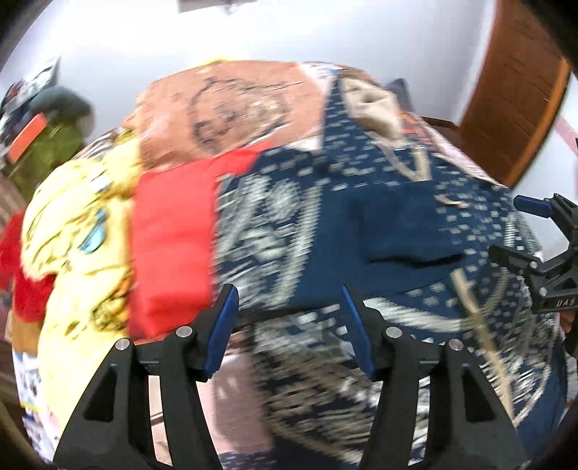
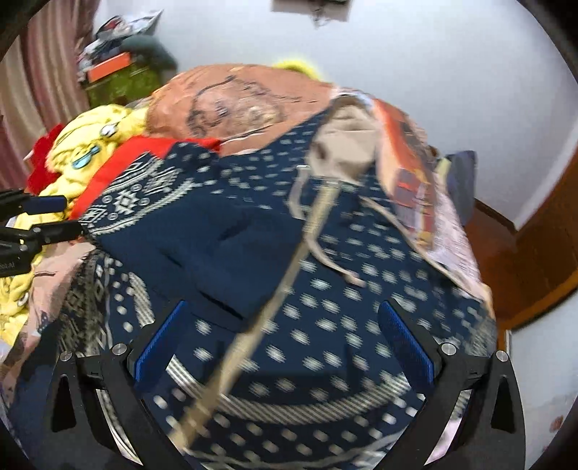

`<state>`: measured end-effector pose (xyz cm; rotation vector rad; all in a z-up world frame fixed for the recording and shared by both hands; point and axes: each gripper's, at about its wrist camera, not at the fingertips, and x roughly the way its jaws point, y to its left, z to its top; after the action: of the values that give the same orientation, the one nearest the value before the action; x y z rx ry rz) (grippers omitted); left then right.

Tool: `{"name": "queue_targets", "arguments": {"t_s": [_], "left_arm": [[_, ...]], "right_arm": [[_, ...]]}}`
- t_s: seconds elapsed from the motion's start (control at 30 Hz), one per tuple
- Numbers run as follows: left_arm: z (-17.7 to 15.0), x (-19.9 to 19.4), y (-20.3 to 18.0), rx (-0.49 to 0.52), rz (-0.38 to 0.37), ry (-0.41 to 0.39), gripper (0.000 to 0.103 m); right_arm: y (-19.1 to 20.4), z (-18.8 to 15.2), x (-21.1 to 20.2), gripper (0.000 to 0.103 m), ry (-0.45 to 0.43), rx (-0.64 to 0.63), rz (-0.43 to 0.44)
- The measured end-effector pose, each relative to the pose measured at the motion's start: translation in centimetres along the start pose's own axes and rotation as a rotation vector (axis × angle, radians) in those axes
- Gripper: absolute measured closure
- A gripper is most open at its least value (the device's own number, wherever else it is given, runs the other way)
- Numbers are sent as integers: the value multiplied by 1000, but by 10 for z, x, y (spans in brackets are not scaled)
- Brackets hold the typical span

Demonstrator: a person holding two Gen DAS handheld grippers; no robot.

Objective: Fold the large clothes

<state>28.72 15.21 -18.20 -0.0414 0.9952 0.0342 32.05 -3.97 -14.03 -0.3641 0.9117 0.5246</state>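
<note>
From the left wrist, the left gripper (image 1: pixel 289 325) stands about half open with nothing between its blue pads (image 1: pixel 221 329); its jaws hover apart over the navy patterned hoodie (image 1: pixel 361 231), which spreads ahead of and to the right of the claw. Just ahead and to the left of the fingers lies a folded red garment (image 1: pixel 169 246), and further left a yellow cartoon-print cloth (image 1: pixel 72 235). Beyond both sits an orange-brown printed fabric (image 1: pixel 231 108). The right gripper (image 1: pixel 534 235) shows at the right edge, its state unclear from here. A brown wooden door (image 1: pixel 513 90) rises far right against a pale wall (image 1: pixel 253 32). From the right wrist, the right gripper (image 2: pixel 285 340) is spread wide and grasps nothing; the hoodie (image 2: pixel 325 289) fills the space under and ahead of it, a beige drawstring (image 2: pixel 281 282) running diagonally between the fingers, and the beige-lined hood (image 2: pixel 343 144) ahead. The left gripper (image 2: pixel 43 220) sits at the far left, by the hoodie's patterned edge. An orange box (image 2: pixel 108 70) rests on green furniture (image 2: pixel 119 86) far ahead and left. Bare floor (image 2: pixel 534 379) opens to the right of the claw.
</note>
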Motion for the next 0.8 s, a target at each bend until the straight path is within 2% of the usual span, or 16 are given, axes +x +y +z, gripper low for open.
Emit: {"name": "queue_targets", "arguments": {"t_s": [0.1, 0.27, 0.33, 0.43, 0.47, 0.53, 0.57, 0.6, 0.63, 0.7, 0.73, 0.8], "left_arm": [[-14, 4, 28, -31, 35, 19, 46], [-38, 16, 56, -89, 32, 57, 46], [-43, 22, 62, -108, 32, 69, 46], [-51, 31, 68, -129, 23, 84, 46], [-52, 33, 69, -134, 22, 89, 46], [-55, 39, 71, -145, 16, 100, 46], [-56, 42, 71, -149, 12, 106, 46], [-55, 46, 70, -153, 8, 113, 46], [-55, 49, 69, -156, 6, 118, 46], [-54, 52, 65, -157, -1, 120, 46], [-53, 52, 63, -156, -4, 117, 46], [-50, 54, 60, -157, -9, 111, 46]], "right_arm": [[23, 12, 20, 0, 25, -39, 33], [58, 25, 56, 5, 60, -116, 51], [67, 27, 69, 25, 92, -141, 61], [75, 28, 88, 34, 143, -165, 73], [77, 28, 92, 36, 145, -169, 77], [79, 27, 96, 49, 138, -173, 94], [78, 27, 97, 52, 134, -167, 103], [77, 27, 97, 59, 127, -162, 97], [76, 28, 97, 71, 121, -159, 84], [70, 31, 94, 84, 109, -145, 77], [67, 31, 92, 94, 105, -138, 82], [58, 35, 83, 94, 78, -118, 72]]}}
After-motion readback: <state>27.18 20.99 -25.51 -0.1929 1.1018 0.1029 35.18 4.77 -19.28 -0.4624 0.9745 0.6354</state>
